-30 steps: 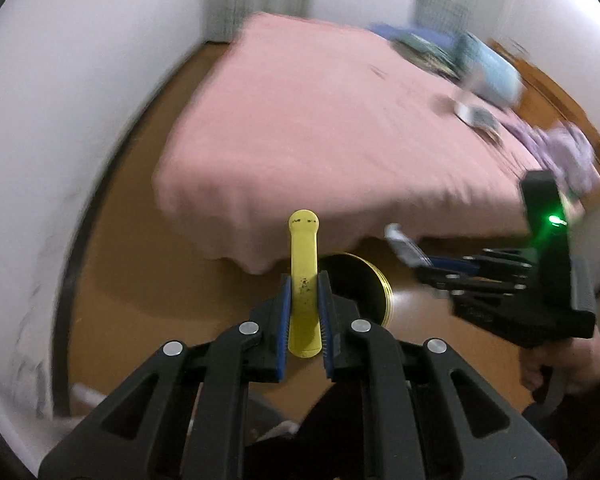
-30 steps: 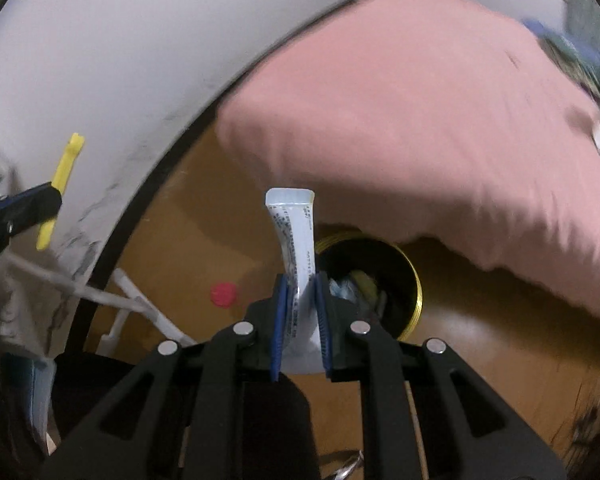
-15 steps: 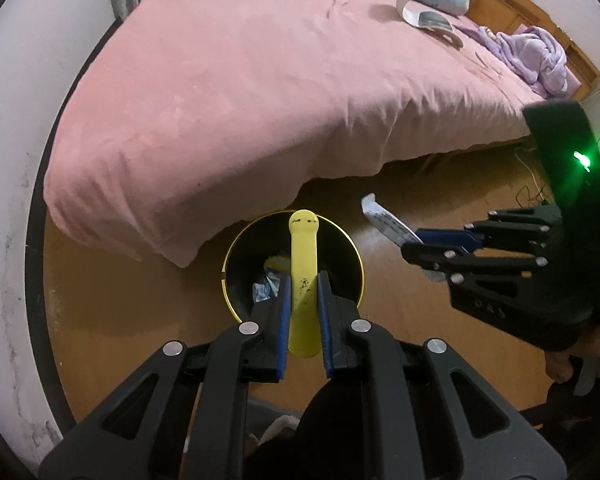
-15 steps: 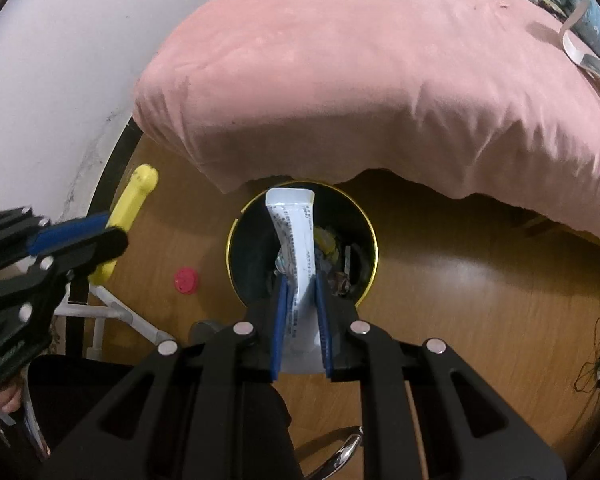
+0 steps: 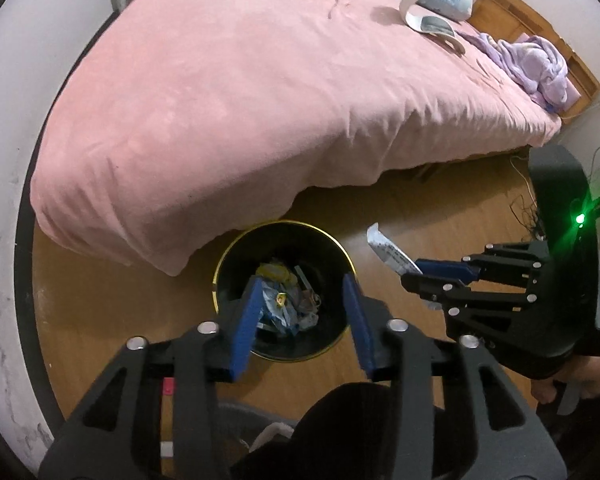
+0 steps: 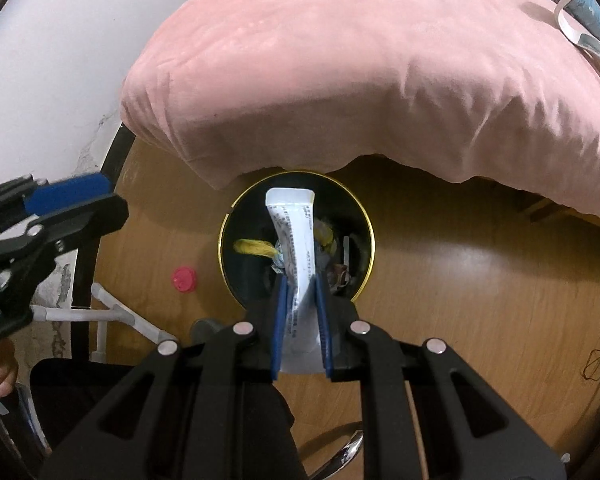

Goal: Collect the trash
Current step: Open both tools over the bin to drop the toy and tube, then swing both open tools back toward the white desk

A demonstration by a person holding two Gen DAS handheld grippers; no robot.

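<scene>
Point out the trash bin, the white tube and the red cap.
trash bin (image 6: 224, 236), right wrist view, on its gold rim at the left.
white tube (image 6: 294, 240), right wrist view, on its printed middle above the gripper.
red cap (image 6: 184, 279), right wrist view, on its top face.

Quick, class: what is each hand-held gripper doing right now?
Left hand-held gripper: open, holding nothing, over the bin.
Right hand-held gripper: closed on a white tube.

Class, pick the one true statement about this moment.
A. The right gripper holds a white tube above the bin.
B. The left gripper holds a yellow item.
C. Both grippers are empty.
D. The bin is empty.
A: the right gripper is shut on the white tube over the bin, while the left gripper is open.
</scene>
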